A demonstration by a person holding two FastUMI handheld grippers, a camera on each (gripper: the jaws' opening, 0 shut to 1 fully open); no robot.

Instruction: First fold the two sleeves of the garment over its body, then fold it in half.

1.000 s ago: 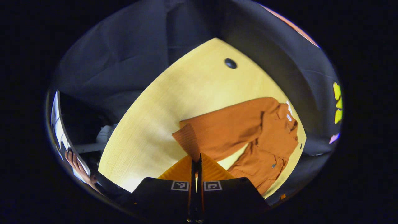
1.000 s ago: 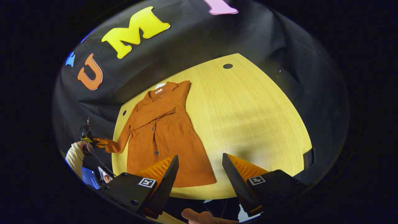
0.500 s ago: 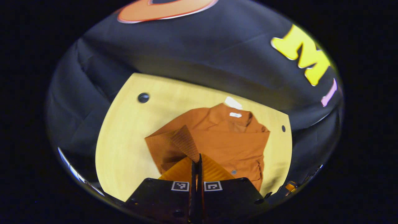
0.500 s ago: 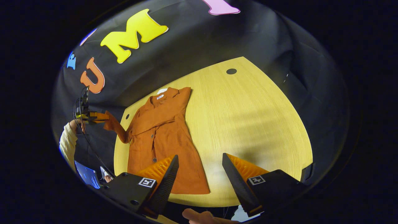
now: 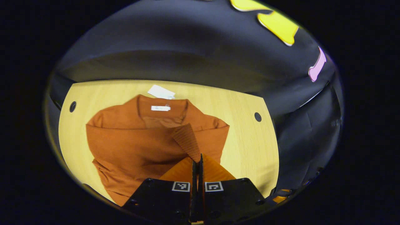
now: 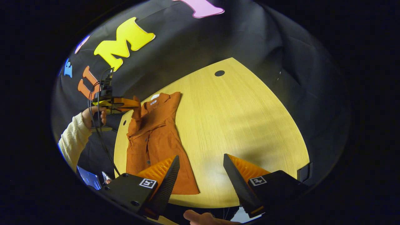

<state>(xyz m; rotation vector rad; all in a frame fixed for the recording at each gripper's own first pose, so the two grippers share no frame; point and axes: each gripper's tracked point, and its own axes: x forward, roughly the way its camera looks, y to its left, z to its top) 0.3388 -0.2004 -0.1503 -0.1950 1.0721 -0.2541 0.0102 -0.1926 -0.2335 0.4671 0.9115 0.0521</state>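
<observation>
The left tongs (image 5: 197, 161), clenched on the ribbed cuff of the sleeve (image 5: 187, 140), have carried it up over the garment (image 5: 147, 147), which now lies at lower left of the left gripper view on the bench (image 5: 247, 147). The right tongs (image 6: 200, 165) stay spread apart above the bench's near edge.

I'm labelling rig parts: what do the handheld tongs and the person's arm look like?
Each tongs body is black with square black-and-white markers by the ribbed fingers. The left tongs trail black cables. The arm wears a cream knit sleeve.
</observation>
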